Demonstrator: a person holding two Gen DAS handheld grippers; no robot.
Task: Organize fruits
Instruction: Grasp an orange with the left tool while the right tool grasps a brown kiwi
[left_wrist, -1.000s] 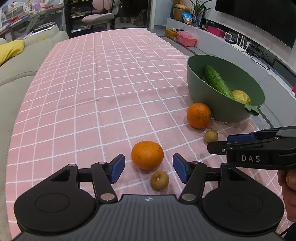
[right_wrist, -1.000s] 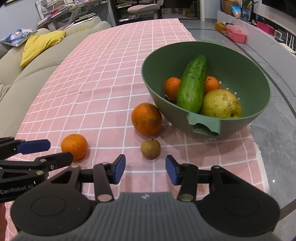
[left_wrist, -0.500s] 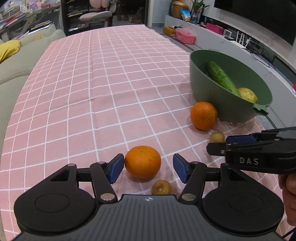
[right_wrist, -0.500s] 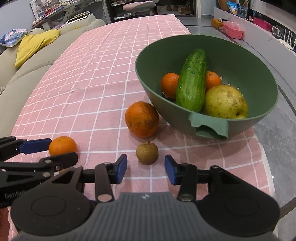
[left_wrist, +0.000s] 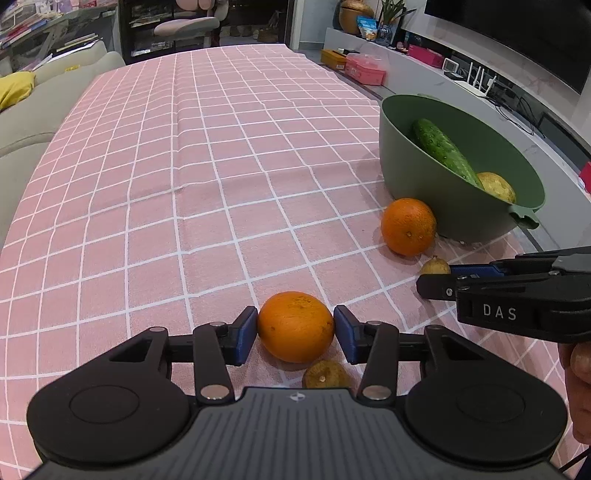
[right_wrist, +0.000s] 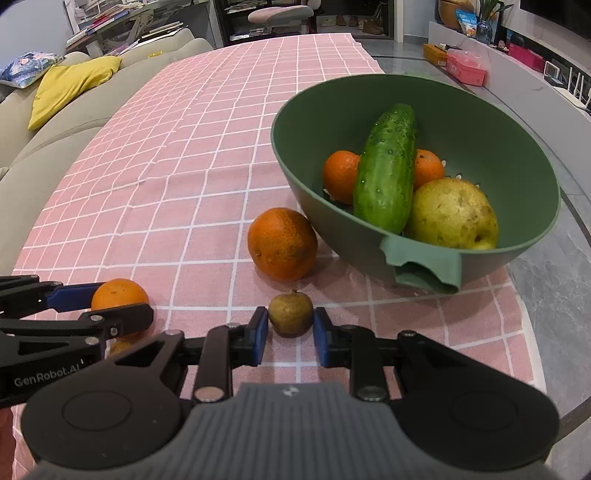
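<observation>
Two grippers work low over the pink checked tablecloth (left_wrist: 221, 184). Nearest in the left wrist view, the left gripper (left_wrist: 295, 334) has a mandarin (left_wrist: 295, 326) between its blue pads (left_wrist: 244, 334), and its jaws are closing on the fruit; both pads sit right at its sides. Just below that mandarin, a small brown fruit (left_wrist: 325, 374) lies on the cloth against the gripper body. Nearest in the right wrist view, the right gripper (right_wrist: 290, 334) has its jaws closed narrow on a second small brown fruit (right_wrist: 290, 314), with a pad pressed to each side. Part of a hand (left_wrist: 580, 380) shows at the right edge of the left view.

A little farther on, a larger orange (right_wrist: 282, 243) rests on the cloth just beside the wall of a green bowl (right_wrist: 498, 147). Inside the bowl, a cucumber (right_wrist: 386, 170) leans across two mandarins (right_wrist: 340, 175), and a yellow pear (right_wrist: 452, 214) lies near the handle.

Beyond the table stand a grey sofa (right_wrist: 74, 122) with a yellow cushion (right_wrist: 70, 86) and an office chair (left_wrist: 184, 24).
</observation>
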